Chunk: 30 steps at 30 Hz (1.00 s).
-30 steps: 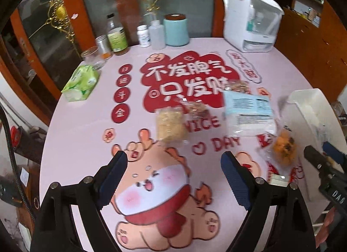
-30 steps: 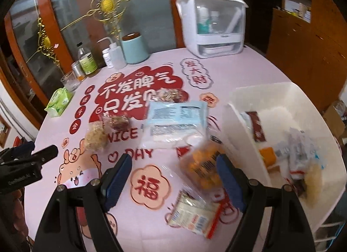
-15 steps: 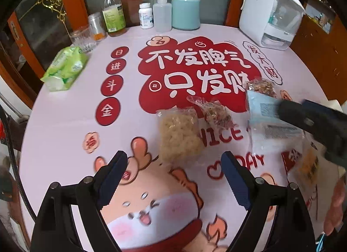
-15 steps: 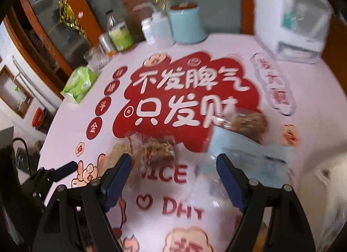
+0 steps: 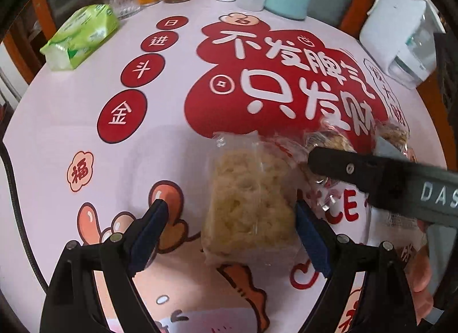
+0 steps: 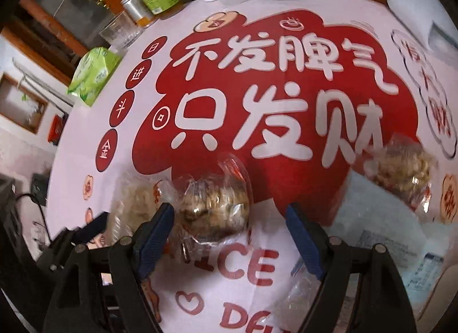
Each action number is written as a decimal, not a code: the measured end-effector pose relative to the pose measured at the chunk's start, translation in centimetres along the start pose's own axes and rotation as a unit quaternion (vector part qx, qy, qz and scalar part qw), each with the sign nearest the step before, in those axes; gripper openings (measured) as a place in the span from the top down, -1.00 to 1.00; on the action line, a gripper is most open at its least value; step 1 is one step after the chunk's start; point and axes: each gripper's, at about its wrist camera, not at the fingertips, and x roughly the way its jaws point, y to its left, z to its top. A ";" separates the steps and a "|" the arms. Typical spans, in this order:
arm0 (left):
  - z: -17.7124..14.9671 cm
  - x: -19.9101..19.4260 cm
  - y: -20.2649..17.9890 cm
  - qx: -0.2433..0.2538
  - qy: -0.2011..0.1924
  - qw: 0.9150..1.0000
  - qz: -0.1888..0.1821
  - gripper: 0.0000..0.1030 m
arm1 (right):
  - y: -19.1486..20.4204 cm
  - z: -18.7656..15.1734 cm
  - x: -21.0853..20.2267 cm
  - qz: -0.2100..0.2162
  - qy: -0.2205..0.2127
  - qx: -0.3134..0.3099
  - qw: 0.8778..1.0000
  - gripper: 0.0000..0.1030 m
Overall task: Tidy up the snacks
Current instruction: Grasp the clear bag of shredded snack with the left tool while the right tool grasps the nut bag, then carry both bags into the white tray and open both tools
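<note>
While both tools gape wide, the left gripper straddles a pale yellow snack bag, and the right gripper straddles a clear bag of brown snacks.

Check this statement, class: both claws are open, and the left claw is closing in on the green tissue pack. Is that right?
Not quite. The left claw is open around the pale yellow snack bag, as the left wrist view shows. The green tissue pack lies far off near the table edge. The right claw is open too.
</note>
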 end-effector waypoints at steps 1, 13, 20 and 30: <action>0.0 0.0 0.3 -0.004 -0.002 1.000 0.001 -0.69 | 0.2 0.0 0.1 -0.006 -0.002 -0.005 1.000 -0.54; 0.5 -0.5 1.9 0.003 -0.015 1.000 -0.004 -0.16 | 1.1 -0.9 -0.5 -0.028 -0.019 -0.014 0.999 0.13; -0.2 -3.2 2.0 0.009 -0.025 1.000 0.006 -0.15 | 1.2 -4.5 -5.4 -0.023 -0.071 0.011 0.997 0.13; -3.8 -11.1 -1.6 0.071 -0.042 0.996 -0.025 -0.14 | -0.7 -13.4 -14.9 -0.024 -0.174 0.082 0.981 0.13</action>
